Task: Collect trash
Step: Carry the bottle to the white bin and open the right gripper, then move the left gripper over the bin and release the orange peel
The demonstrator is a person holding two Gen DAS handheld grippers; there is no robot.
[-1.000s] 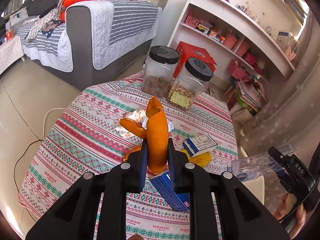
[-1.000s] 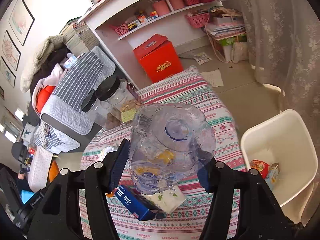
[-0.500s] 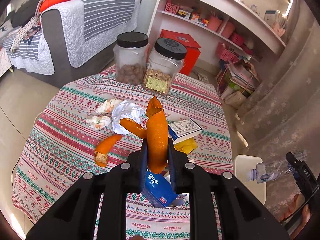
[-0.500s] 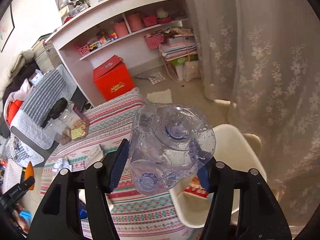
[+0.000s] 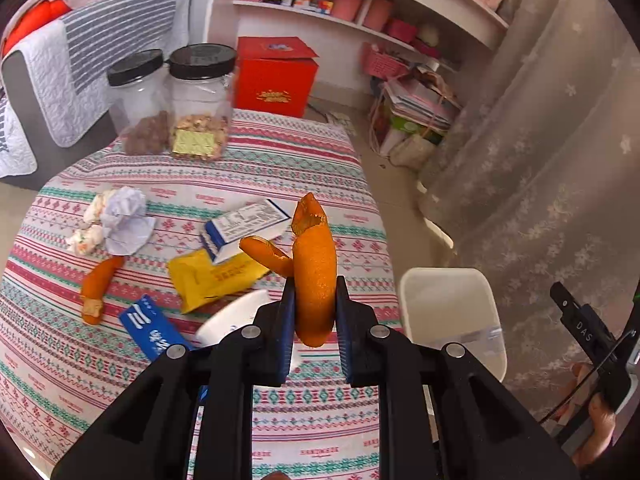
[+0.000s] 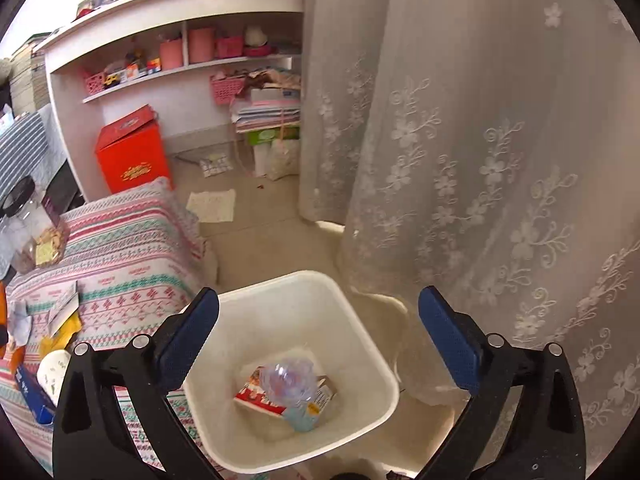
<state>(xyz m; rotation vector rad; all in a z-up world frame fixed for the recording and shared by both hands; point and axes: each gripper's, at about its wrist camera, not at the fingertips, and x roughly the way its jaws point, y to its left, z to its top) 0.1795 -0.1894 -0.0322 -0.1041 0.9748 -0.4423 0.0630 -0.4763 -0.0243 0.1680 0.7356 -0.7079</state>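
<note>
Trash is split three ways right now: some in your grip, some in the bin, some on the table. Your left gripper (image 5: pixel 315 300) is clamped on a curled piece of orange peel (image 5: pixel 314 276), which stands upright between the blue pads above the near edge of the table. Your right gripper (image 6: pixel 318 334) has just been opening and its jaws now stand wide with nothing between them; the clear plastic bottle (image 6: pixel 290 384) lies below them at the bottom of the white bin (image 6: pixel 360 320), on top of a red and white carton (image 6: pixel 256 398).

The bin stands on the floor just beside the table's edge, close to the lace curtain (image 6: pixel 480 160).

On the striped tablecloth (image 5: pixel 280 160) you can see a second strip of peel (image 5: pixel 96 284), crumpled white paper (image 5: pixel 126 220), a yellow wrapper (image 5: pixel 212 276) with a blue and white box (image 5: pixel 244 228) resting partly on it, a blue packet (image 5: pixel 154 332), and a white cup (image 5: pixel 236 320) partly hidden behind your left gripper.

At the far side of the table two black-lidded jars (image 5: pixel 200 100) stand side by side, touching. Beyond them a red box (image 5: pixel 274 76) sits on the floor below the white shelves (image 5: pixel 360 20), and a sofa with a striped cover (image 5: pixel 100 40) stands to the left.
</note>
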